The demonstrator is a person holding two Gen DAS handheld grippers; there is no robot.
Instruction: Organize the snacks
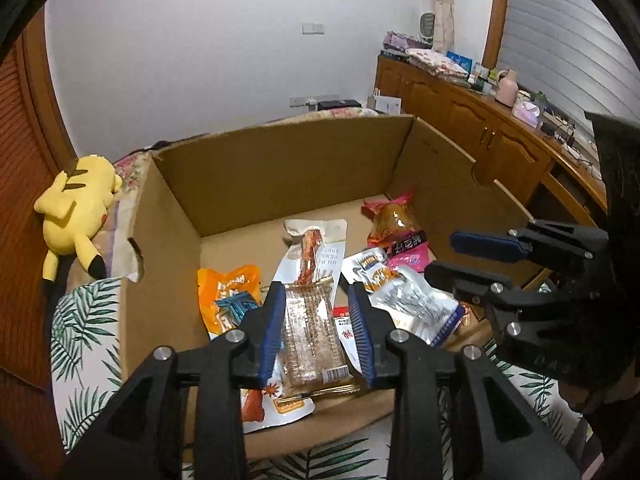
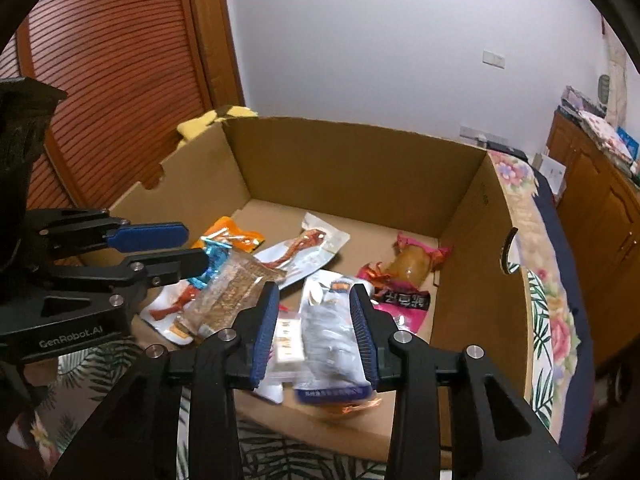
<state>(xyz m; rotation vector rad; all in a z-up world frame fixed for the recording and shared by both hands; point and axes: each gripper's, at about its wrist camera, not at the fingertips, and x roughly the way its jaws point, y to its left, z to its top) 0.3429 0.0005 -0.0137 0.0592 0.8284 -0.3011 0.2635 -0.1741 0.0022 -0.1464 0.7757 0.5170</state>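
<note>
An open cardboard box (image 1: 280,164) holds several snack packets. My left gripper (image 1: 318,300) is open above the box's near edge, its fingers either side of a clear packet of brown bars (image 1: 310,336) lying in the box. My right gripper (image 2: 316,300) is open too, its fingers either side of a silver-blue pouch (image 2: 332,340) below it; it also shows in the left wrist view (image 1: 452,256). An orange packet (image 1: 228,288), a white packet with a red stick snack (image 1: 316,252) and a pink wrapped snack (image 2: 412,264) lie further in.
The box (image 2: 360,160) rests on a bed with a leaf-print cover (image 1: 84,320). A yellow plush toy (image 1: 76,208) lies left of the box. A wooden cabinet (image 1: 480,120) with clutter runs along the right. A slatted wooden door (image 2: 120,60) stands behind.
</note>
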